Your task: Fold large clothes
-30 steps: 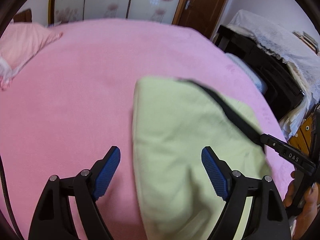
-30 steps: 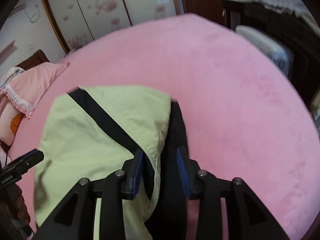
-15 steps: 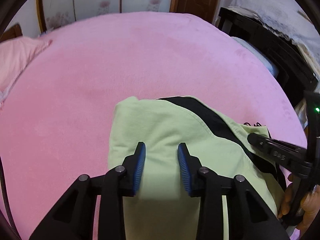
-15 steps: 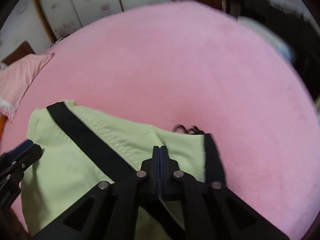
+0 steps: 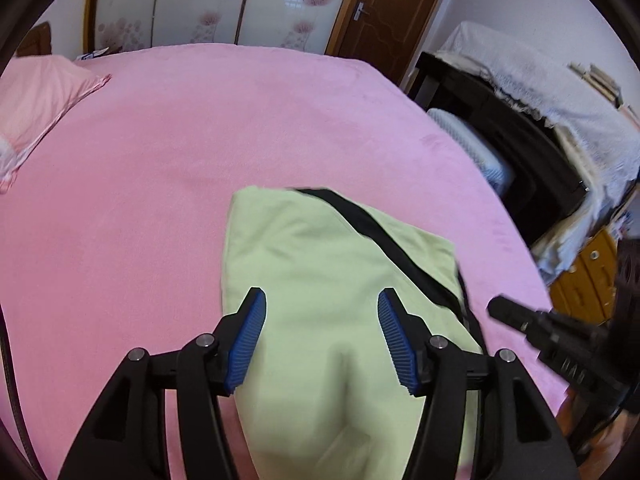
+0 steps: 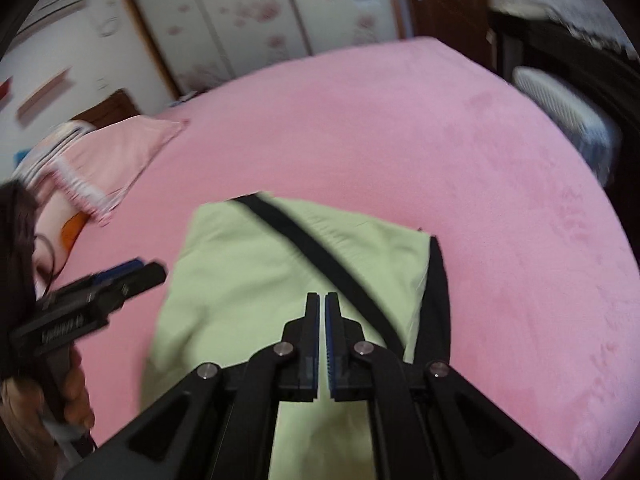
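On the pink bed [image 5: 160, 160], folded garment [image 5: 320, 280] lies beneath parted left fingers [image 5: 252, 336].

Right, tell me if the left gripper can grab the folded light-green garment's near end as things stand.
Probably yes: the left gripper is open directly above the light-green garment, nothing lies between them, and the right gripper is off to one side.

Home bedroom, pink bed [image 5: 200, 152], pillow [image 5: 40, 96], floral wardrobe doors [image 5: 208, 4]
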Motion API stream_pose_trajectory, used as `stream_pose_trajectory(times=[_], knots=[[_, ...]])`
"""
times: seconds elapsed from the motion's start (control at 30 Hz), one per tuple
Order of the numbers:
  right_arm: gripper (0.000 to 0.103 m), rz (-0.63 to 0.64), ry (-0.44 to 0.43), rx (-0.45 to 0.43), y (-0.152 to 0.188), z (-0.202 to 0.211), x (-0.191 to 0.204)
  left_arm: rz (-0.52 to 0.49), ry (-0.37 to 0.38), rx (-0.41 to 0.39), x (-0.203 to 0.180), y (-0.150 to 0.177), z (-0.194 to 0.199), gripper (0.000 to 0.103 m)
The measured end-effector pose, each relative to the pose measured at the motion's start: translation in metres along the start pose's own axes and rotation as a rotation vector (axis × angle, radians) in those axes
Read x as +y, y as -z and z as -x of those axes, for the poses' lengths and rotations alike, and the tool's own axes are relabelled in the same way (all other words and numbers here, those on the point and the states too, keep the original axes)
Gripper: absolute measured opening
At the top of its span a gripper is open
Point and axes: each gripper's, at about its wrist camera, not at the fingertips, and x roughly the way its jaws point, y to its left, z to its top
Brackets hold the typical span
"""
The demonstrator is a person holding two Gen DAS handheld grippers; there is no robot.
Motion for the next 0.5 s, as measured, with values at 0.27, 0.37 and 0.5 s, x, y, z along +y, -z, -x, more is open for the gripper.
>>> stream_pose_trajectory(times=[0.27,0.37,0.5], knots=[[0.002,0.075,0.004,-0.075,0.065,0.027,0.043,-0.005,-0.051,-0.098,-0.017,0.070,0.028,0.057],[0.002,0.073,0.021,-0.060,0.072,0.013,0.045,-0.012,-0.069,-0.075,-0.021,0.090,0.014,0.057],[0.002,0.053,0.094,0.021,0.085,-0.018,0.029,-0.060,-0.124,-0.040,-0.026,0.115,-0.003,0.057]])
